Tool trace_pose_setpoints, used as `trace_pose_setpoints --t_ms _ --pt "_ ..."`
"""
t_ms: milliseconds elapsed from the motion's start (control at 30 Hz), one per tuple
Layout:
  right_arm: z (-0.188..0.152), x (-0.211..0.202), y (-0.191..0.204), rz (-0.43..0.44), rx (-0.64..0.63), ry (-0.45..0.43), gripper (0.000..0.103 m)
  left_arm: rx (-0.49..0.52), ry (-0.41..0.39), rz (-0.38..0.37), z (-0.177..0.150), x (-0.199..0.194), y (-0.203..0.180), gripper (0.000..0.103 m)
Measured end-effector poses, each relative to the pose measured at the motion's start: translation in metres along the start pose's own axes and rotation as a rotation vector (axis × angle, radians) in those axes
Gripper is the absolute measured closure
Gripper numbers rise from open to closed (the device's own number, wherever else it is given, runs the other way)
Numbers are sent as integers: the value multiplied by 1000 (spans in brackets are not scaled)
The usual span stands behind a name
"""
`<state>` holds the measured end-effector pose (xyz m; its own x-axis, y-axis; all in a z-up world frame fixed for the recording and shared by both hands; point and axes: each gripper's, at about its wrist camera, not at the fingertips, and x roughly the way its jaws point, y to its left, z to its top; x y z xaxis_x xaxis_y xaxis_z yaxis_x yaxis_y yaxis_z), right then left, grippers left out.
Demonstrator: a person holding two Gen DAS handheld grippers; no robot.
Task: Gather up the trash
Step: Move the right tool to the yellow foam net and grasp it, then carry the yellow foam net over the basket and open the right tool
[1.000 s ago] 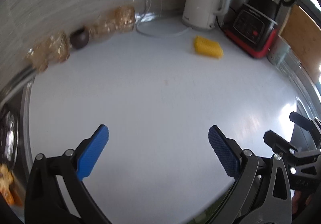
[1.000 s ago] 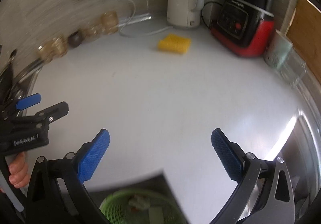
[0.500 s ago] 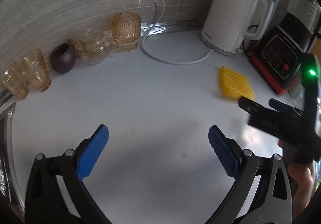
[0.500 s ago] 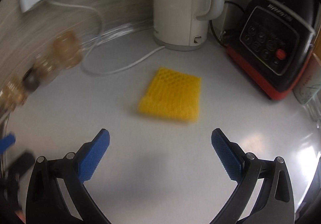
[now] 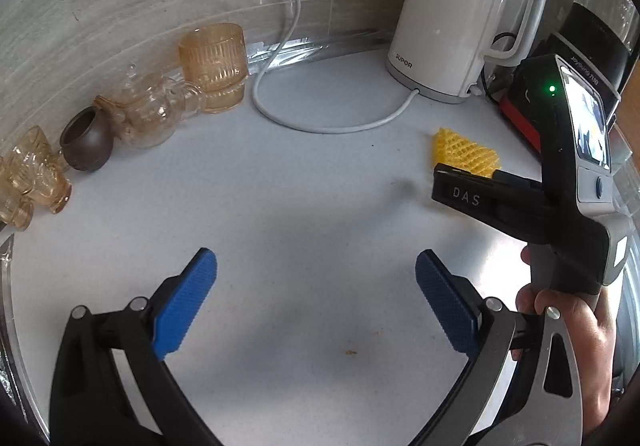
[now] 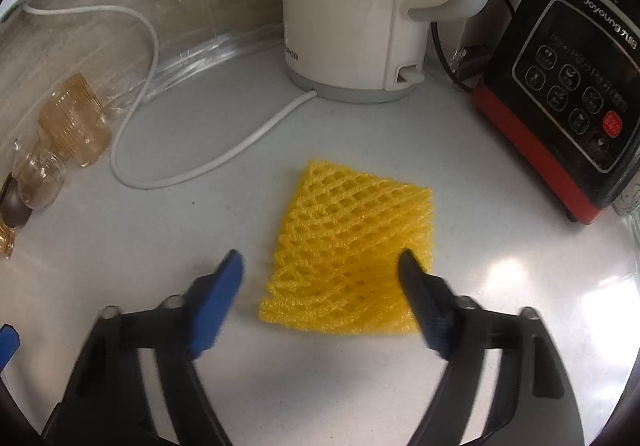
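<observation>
Two brand names read, SUPOR on the white kettle (image 6: 352, 6) and Joyoung on the blender (image 6: 560, 94), while both spread-fingered grippers, right (image 6: 320, 278) straddling the yellow foam net (image 6: 352, 246), left (image 5: 316, 286) over bare counter (image 5: 300, 206), grasp nothing

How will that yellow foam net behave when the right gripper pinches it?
The yellow foam net is open mesh lying flat, so probably very light and squashy, collapsing between the right gripper fingers. It will likely flop when lifted and skid if pushed across the smooth counter.

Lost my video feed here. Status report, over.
Right gripper open, fingers either side of yellow foam net, not gripping. Left gripper open, empty, over bare counter. Nothing between the right fingers and the net.
</observation>
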<state>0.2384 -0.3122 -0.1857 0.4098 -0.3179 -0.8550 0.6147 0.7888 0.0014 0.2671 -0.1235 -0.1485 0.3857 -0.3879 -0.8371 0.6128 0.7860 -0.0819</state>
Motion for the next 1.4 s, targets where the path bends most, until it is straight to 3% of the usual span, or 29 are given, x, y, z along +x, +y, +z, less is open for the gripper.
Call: trace_pose_setpoints --t_ms 67,200,267,300,667,900,1067,1267,1400 --pt "-1 0 1 -12 -11 0 47 1 3 0 -1 1 1 8" --pt "-3 -1 0 -27 -24 4 76 2 4 -3 -2 0 2 8" --pt "-3 -2 -1 -29 -25 5 83 5 1 -2 -3 -1 2 8" --pt "-4 -2 -2 -31 -23 5 92 5 0 -1 -3 -1 2 8" --pt "-11 -16 -5 18 -8 -8 95 0 -4 -3 -12 -10 7 8" --pt "-43 -78 -7 59 -36 -59 95 -12 -10 -27 -25 -33 11 8" --pt "-97 -136 -11 75 -78 -68 95 16 -28 -41 -60 -76 1 8" --pt "-189 -203 -26 89 -117 -40 95 59 -21 -21 -122 -134 -19 8" --pt "-248 -236 -36 117 -138 -11 94 37 4 -34 -169 -167 -31 8"
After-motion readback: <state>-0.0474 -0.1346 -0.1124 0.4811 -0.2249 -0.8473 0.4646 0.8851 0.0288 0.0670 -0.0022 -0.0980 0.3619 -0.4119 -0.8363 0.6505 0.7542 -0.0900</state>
